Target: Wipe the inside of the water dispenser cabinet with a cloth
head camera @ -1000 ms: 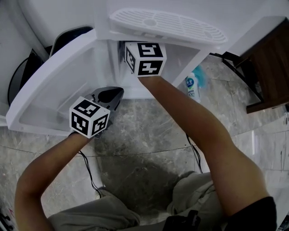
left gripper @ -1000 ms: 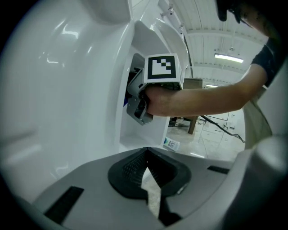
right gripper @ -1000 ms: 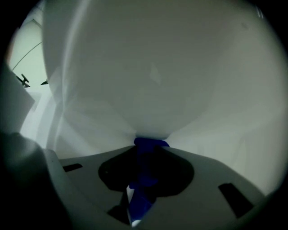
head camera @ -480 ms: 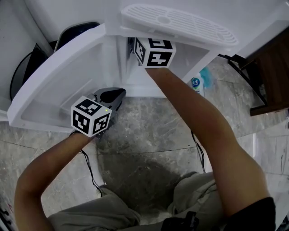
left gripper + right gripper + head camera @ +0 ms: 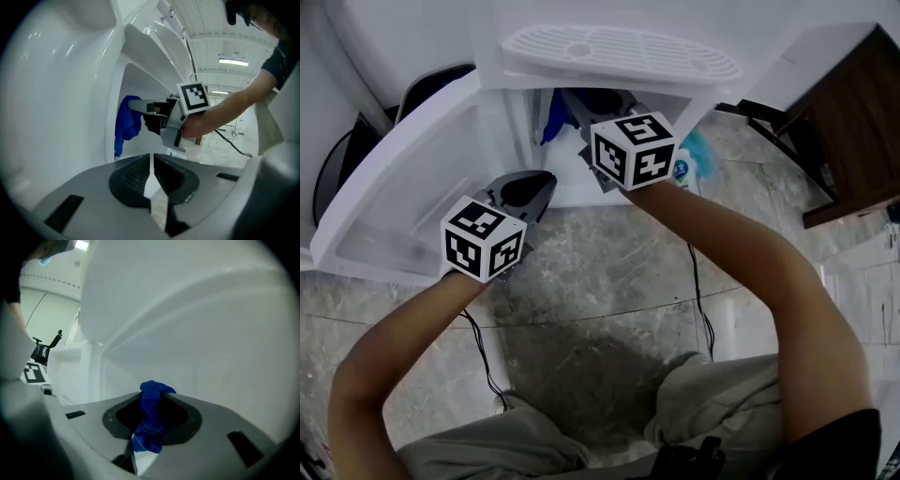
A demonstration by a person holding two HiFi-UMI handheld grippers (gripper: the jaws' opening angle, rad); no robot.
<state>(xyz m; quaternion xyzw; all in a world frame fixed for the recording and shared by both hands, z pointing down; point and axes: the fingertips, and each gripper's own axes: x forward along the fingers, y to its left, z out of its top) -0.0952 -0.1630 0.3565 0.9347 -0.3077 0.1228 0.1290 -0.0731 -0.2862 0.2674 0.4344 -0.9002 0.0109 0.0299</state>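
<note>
R gripper [image 5: 152, 401] pinched blue cloth [image 5: 151, 425] at cabinet [image 5: 565, 178] mouth, for wiping inside. L gripper [image 5: 151, 168], shut & empty, idled beside door [image 5: 403, 187].

The cabinet [image 5: 197, 324] is smooth glossy white plastic, the cloth [image 5: 151, 423] soft blue fabric, the floor [image 5: 609, 267] polished mottled stone.

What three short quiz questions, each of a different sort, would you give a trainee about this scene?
1. True or false: the left gripper holds the blue cloth.
2. Where is the blue cloth? A) at the opening of the water dispenser cabinet; B) lying on the floor; C) on the drip tray.
3. Fill in: the left gripper's jaws are ____.

Key: 1 false, the right gripper holds it. 2 A. 3 shut, with nothing between them.
</note>
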